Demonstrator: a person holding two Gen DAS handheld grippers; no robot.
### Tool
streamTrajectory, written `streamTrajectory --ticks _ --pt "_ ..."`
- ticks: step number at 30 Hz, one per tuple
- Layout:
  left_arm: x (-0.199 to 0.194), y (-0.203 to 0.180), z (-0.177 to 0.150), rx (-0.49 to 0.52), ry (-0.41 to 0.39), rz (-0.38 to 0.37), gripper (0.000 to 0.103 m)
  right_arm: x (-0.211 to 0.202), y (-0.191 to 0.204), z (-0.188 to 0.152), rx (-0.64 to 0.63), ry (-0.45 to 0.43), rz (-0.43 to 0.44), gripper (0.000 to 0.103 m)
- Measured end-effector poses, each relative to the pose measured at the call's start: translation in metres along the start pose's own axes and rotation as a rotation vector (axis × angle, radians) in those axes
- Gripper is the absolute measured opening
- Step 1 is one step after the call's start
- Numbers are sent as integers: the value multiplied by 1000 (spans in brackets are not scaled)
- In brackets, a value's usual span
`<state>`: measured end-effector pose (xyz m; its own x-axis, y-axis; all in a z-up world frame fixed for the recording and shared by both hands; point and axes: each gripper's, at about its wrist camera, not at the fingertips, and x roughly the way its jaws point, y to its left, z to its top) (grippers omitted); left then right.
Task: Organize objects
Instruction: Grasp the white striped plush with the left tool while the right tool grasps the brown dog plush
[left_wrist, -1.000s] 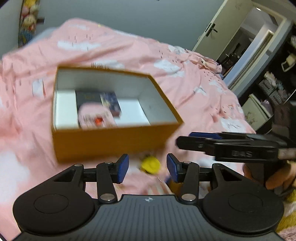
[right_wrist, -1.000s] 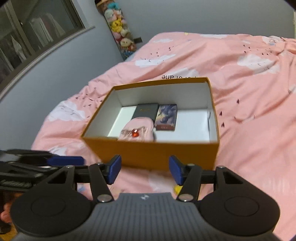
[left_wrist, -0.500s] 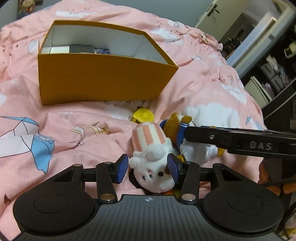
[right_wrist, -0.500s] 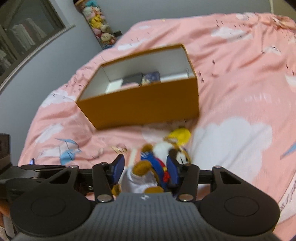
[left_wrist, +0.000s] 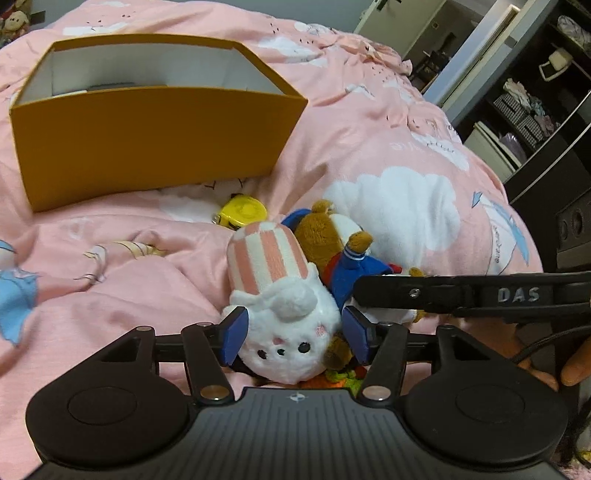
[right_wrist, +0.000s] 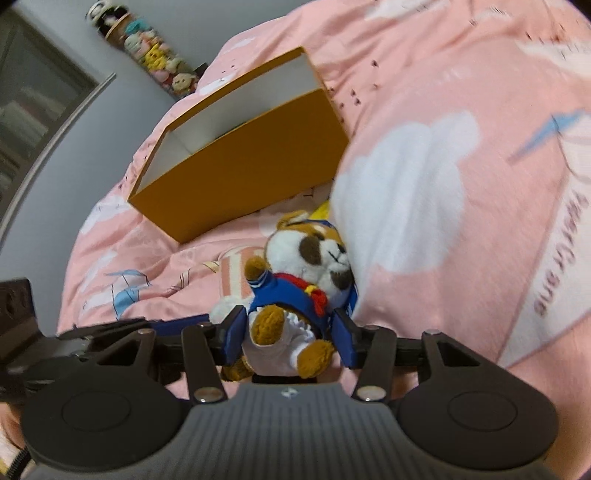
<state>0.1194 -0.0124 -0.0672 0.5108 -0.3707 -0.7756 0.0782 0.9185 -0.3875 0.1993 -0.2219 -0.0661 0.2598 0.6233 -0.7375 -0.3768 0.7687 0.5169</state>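
A white plush with a pink-striped hat (left_wrist: 280, 306) lies on the pink bed. My left gripper (left_wrist: 295, 338) is open, its blue pads on either side of the plush's head. Beside it lies a brown-and-white dog plush in a blue jacket (right_wrist: 295, 295), also seen in the left wrist view (left_wrist: 332, 243). My right gripper (right_wrist: 291, 336) is open around the dog plush's body. An orange box (left_wrist: 147, 136) with a white inside stands beyond them, also in the right wrist view (right_wrist: 251, 162). A small yellow object (left_wrist: 242, 212) lies by the box.
The bed has a rumpled pink cover with white clouds (left_wrist: 399, 199). A door and dark shelves (left_wrist: 535, 92) are at the right. A column of plush toys (right_wrist: 155, 62) stands by the grey wall. Something dark lies inside the box (left_wrist: 110, 86).
Both grippers have dropped from over the box to the two plush toys and closed in, so that each now straddles one toy.
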Motion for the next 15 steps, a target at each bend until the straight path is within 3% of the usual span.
streamTrajectory --ticks 4,10,15 --pt "7 -3 1 11 -10 17 70 0 -12 -1 64 9 40 49" --pt "17 10 1 -55 -11 9 70 2 -23 -1 103 22 82 49" --pt "26 -8 -2 54 -2 86 73 8 -17 -1 84 35 70 50"
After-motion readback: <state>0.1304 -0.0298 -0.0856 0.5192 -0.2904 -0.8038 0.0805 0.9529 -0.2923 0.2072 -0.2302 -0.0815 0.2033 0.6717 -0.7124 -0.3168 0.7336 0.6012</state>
